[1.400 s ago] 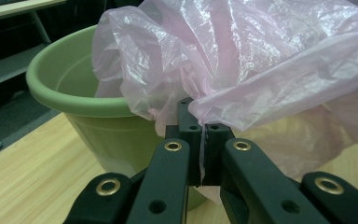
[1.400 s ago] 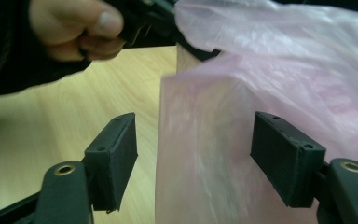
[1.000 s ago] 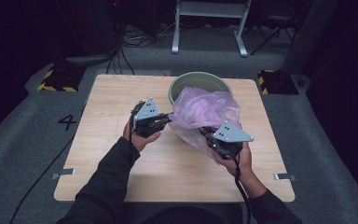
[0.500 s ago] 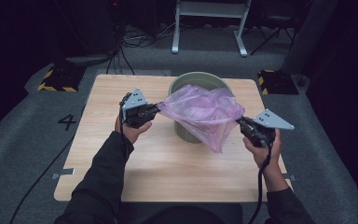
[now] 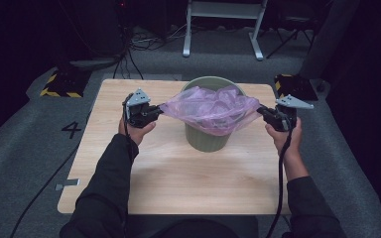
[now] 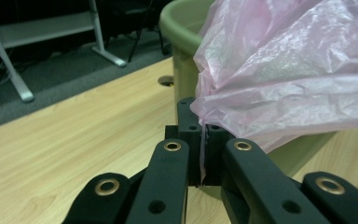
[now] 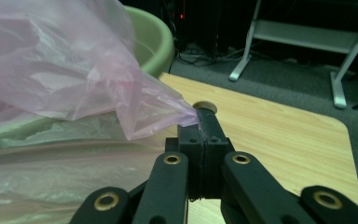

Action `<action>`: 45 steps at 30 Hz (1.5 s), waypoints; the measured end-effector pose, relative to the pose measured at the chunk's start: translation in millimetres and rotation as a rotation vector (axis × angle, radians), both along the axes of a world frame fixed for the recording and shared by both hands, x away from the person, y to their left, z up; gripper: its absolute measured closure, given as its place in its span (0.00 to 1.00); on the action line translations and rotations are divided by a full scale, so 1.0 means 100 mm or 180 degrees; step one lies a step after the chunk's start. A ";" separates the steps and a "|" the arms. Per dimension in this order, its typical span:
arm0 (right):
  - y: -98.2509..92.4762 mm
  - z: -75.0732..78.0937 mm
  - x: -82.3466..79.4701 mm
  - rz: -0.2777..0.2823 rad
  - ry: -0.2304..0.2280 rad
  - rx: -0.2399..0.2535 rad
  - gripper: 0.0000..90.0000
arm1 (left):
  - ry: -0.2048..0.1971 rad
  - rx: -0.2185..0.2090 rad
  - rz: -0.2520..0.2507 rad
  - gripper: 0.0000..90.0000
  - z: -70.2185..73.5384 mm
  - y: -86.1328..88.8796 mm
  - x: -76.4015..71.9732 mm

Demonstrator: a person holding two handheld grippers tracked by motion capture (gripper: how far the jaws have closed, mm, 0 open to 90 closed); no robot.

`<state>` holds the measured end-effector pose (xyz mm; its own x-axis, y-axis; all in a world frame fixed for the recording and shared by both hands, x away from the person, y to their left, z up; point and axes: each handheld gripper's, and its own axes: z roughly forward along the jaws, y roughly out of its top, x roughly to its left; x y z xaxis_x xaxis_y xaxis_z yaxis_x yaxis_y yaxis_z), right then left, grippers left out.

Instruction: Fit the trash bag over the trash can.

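Note:
A pink plastic bag (image 5: 211, 106) is stretched wide over the mouth of a green bin (image 5: 208, 139) that stands on the wooden table (image 5: 168, 168). My left gripper (image 5: 159, 111) is shut on the bag's left edge, left of the bin. My right gripper (image 5: 259, 111) is shut on the bag's right edge, right of the bin. In the left gripper view the film (image 6: 279, 70) is pinched between the pads (image 6: 189, 133), with the bin (image 6: 186, 32) behind. The right gripper view has the bag (image 7: 65, 60) bunching into a point at the pads (image 7: 216, 135).
A white metal stand (image 5: 223, 25) and cables lie on the grey floor beyond the table. Yellow-black striped blocks (image 5: 59, 84) sit by both far corners. A small round hole (image 7: 205, 107) is in the tabletop near the bin.
Both hands have drawn apart, the right one farther outward. The bag, bunched in front of the bin a second ago, is now spread flat across the bin's mouth.

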<state>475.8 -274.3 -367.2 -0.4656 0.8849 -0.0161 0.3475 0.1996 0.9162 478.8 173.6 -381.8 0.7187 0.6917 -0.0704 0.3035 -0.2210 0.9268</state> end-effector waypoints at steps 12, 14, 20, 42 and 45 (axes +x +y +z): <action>-0.02 -0.19 0.31 0.0060 0.0266 0.0064 0.93 | 0.0111 0.0046 0.0190 0.73 -0.20 0.00 0.14; -0.04 -0.17 0.26 0.0080 0.0185 0.0081 0.87 | -0.0002 0.0017 0.0186 0.55 -0.17 0.03 0.07; -0.13 -0.05 0.03 0.0253 -0.0097 0.0093 0.56 | -0.0346 -0.0004 0.0055 0.30 -0.06 0.18 -0.26; 0.15 0.35 0.09 0.0638 -0.0559 -0.0204 0.71 | -0.0903 0.0014 -0.0168 0.31 0.34 0.00 -0.58; 0.17 0.40 0.15 0.0640 -0.0592 -0.0233 0.83 | -0.0868 -0.0064 -0.0117 0.48 0.38 -0.01 -0.47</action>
<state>490.3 -257.6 -327.6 -0.6147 0.7683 -0.1783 0.1214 0.3155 0.9411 431.8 173.1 -343.7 0.7376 0.6652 0.1156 0.0343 -0.2079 0.9775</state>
